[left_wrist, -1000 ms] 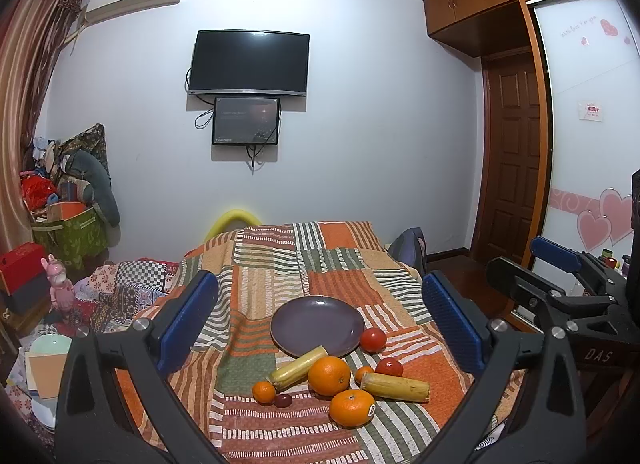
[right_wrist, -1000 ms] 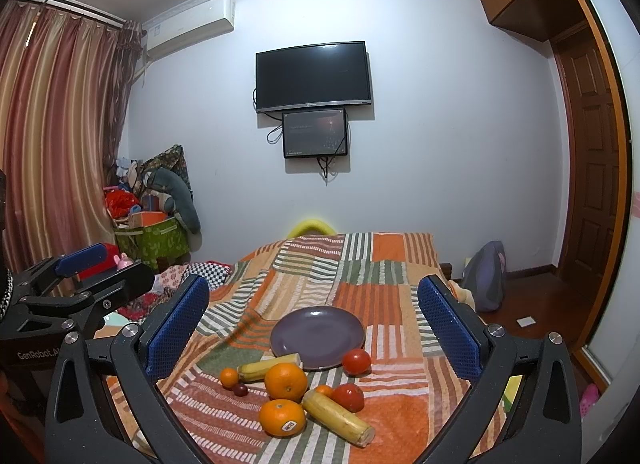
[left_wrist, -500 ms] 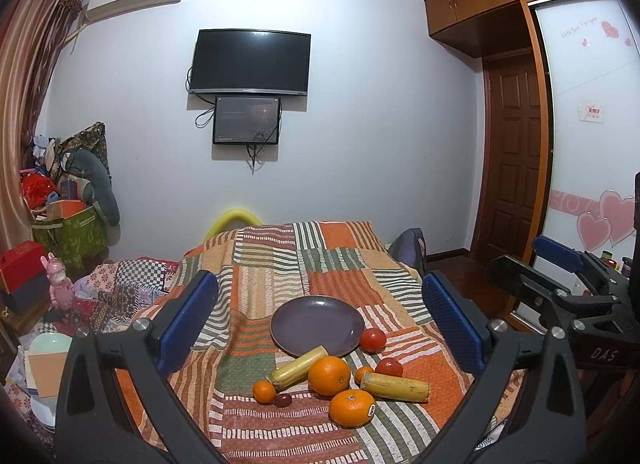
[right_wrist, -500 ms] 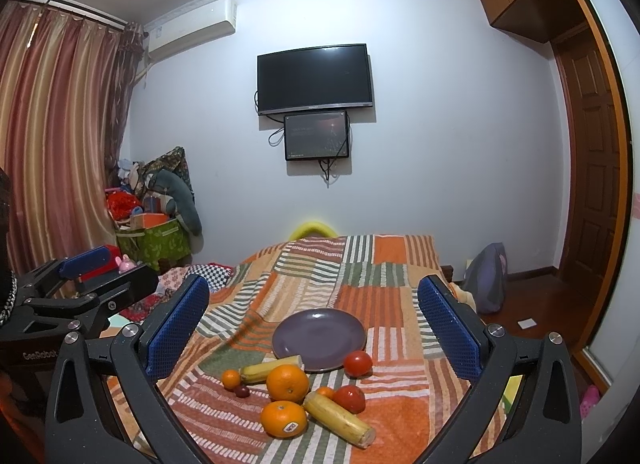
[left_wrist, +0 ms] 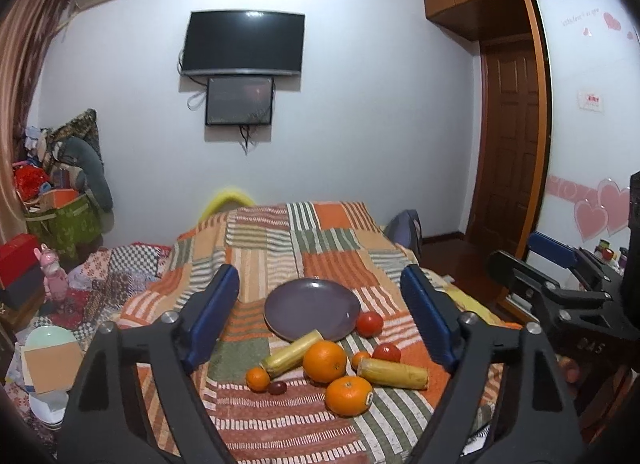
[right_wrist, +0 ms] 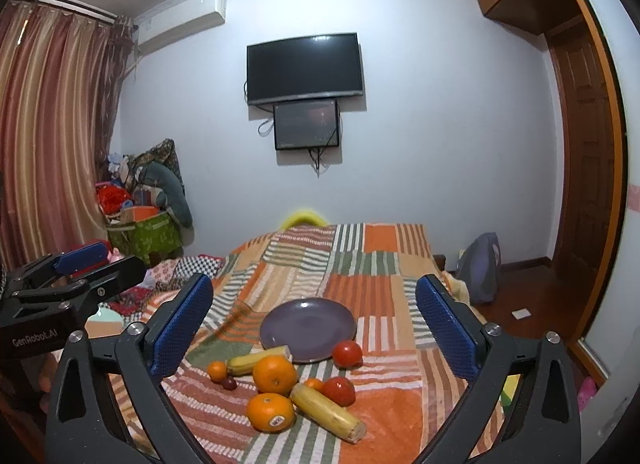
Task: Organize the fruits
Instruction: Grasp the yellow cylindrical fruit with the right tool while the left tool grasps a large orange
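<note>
My left tongs hang with jaws wide apart, holding nothing, above the near end of the bed. My right tongs are just as wide apart and bare. Framed between both pairs, ahead and below, sits the purple plate on the striped blanket. The fruits lie nearer to me: two large oranges, two small ones, two tomatoes, two yellow corn pieces and a dark grape.

We see our left tool gaping wide above the purple plate, fruit clustered just beside it.
</note>
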The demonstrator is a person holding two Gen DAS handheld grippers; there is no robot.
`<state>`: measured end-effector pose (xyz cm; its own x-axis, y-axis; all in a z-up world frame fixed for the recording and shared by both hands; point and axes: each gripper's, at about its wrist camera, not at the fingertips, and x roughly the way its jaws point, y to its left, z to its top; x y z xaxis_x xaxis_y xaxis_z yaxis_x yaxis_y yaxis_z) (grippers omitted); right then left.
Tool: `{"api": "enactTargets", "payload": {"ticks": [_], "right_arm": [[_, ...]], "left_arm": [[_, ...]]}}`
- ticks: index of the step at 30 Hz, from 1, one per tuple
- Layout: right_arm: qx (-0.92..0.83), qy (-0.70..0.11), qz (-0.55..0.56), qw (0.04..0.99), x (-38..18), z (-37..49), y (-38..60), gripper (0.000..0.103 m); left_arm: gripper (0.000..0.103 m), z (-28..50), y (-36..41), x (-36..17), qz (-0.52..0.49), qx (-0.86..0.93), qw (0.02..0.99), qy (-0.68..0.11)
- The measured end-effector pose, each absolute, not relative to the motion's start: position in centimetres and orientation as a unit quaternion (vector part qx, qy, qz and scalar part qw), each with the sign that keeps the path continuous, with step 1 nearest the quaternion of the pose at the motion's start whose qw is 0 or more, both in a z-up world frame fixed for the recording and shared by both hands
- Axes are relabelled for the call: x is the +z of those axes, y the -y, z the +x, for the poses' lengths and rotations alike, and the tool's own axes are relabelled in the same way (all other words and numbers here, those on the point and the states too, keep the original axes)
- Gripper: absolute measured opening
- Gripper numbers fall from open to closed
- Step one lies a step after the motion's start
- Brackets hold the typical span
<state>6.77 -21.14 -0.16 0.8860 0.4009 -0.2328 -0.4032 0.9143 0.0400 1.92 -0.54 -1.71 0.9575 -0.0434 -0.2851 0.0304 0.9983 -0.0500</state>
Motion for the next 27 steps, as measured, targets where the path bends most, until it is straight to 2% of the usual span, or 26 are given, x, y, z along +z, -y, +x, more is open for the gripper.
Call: {"api": "enactTargets", "payload": {"ticks": [1,6,12,18,27], "right_arm": [[0.208,-0.124,-0.006,0.97,-0.5,7.0,21.4,0.089],[0.213,-0.16,-0.019,0.964,-2.1,8.5,22.6,0.075],[0.23,-0.224,-0.054,0.945,-5.2,10.8,23.3,0.075],[0.244,-0.298,-0.066,0.92,-9.5,13.1,23.0,0.074],[0.273,-0.388,-0.058,0.878,-14.5,15.2,23.0,0.061]], "left_arm": [[0.079,2.2,0.6,-2.0,-0.02,-0.022,0.988,-0.151],[0.075,4.4,1.4,-4.2,-0.006,-0.03,0.98,-0.196],[0.075,7.6,2.8,-8.8,0.016,-0.03,0.962,-0.271],[0.075,10.7,3.3,-13.2,-0.003,-0.047,0.937,-0.346],[0.076,13.3,4.7,-18.7,-0.01,-0.075,0.901,-0.428]]}}
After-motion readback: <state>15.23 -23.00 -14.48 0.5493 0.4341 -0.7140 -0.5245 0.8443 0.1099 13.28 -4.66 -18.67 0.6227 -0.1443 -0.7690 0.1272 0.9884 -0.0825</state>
